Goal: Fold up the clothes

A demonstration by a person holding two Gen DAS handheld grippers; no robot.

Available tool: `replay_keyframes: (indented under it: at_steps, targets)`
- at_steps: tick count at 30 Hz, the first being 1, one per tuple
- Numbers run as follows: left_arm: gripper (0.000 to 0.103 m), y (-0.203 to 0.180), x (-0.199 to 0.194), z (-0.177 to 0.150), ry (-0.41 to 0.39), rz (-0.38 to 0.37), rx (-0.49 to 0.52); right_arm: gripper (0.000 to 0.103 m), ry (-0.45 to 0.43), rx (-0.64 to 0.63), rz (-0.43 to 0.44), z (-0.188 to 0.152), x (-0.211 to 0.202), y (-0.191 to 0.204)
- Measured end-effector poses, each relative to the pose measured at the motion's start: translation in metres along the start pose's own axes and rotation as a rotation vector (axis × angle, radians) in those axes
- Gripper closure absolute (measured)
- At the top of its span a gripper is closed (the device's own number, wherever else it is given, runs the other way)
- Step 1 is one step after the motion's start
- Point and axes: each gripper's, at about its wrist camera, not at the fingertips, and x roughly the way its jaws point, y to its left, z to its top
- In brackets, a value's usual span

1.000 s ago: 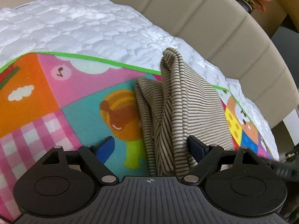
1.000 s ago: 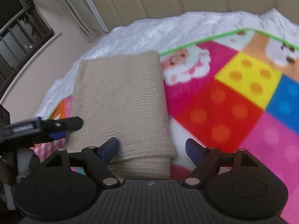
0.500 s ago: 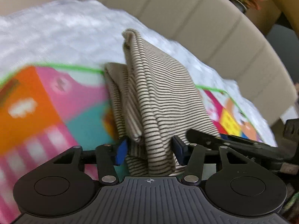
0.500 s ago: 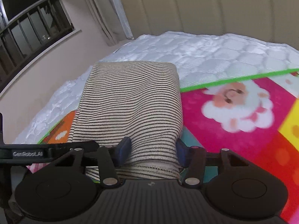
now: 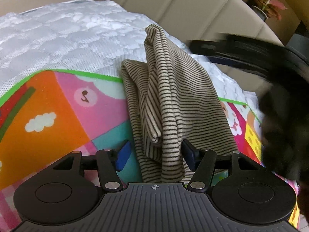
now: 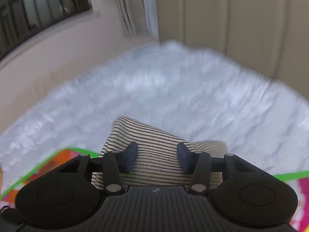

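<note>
Lying folded on play mat, striped garment, both grippers' jaws apart

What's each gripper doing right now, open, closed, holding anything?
Left gripper: open, jaws either side of the folded striped garment without pinching it.
Right gripper: open, above the garment, holding nothing.
</note>
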Motion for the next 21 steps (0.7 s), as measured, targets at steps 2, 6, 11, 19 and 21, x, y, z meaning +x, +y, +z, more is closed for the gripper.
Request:
replay_keyframes:
  at_steps: [2, 6, 11, 19, 21]
  targets:
    - [0.039, 0.002, 0.000, 0.000, -0.003, -0.009, -0.003, 0.056, -0.016, 0.020, 0.008, -0.002, -0.003, -0.003]
    - [0.038, 0.008, 0.001, 0.002, 0.002, -0.034, -0.033, 0.051, -0.068, 0.087, 0.022, -0.012, -0.036, -0.017]
    - [0.036, 0.005, 0.005, 0.002, 0.003, -0.023, 0.010, 0.017, -0.106, 0.139, -0.004, -0.072, -0.088, -0.032]
    - [0.035, 0.005, 0.006, 0.003, 0.009, -0.018, 0.001, 0.047, -0.061, 0.374, 0.115, -0.134, -0.102, -0.059]
    - [0.035, 0.005, 0.004, 0.003, 0.007, -0.021, -0.003, 0.050, -0.113, 0.312, 0.078, -0.122, -0.113, -0.053]
